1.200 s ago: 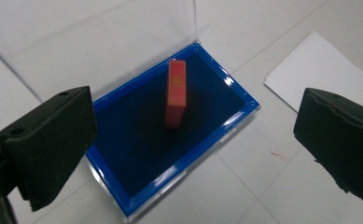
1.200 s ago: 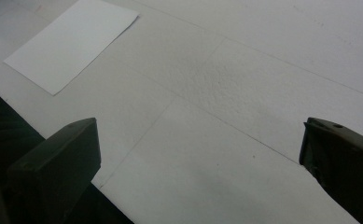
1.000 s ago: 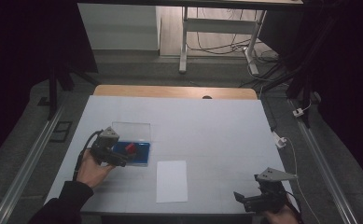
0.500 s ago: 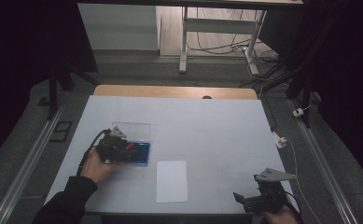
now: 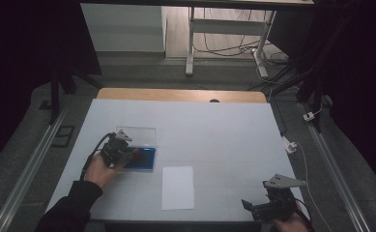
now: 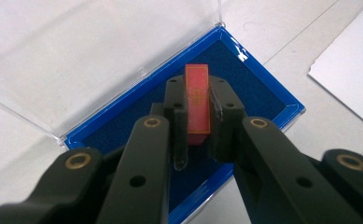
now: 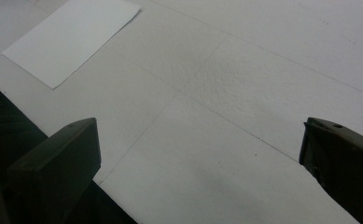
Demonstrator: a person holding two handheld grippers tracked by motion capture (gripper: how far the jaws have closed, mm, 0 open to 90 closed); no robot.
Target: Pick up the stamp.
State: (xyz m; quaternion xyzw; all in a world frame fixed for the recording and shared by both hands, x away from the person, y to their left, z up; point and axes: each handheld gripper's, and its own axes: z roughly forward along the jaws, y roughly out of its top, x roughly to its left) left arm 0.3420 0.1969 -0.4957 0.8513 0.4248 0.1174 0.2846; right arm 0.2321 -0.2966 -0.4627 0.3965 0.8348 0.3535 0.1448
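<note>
Two grippers: one in each of the person's hands, at opposite sides of the white table.
Left gripper: its black jaws are clamped on a small, flat red rectangular block with a gold emblem, held on edge between the pads.
Red block's place: just above the dark-blue felt floor of the shallow blue-rimmed case; whether it touches the felt cannot be told.
Case: sits at the table's left half, its clear plastic lid swung open and lying flat behind it.
Right gripper: jaws spread wide with nothing between them, low over bare tabletop near the front right corner.
White paper sheet: flat on the table, just right of the case, well apart from the right gripper.
</note>
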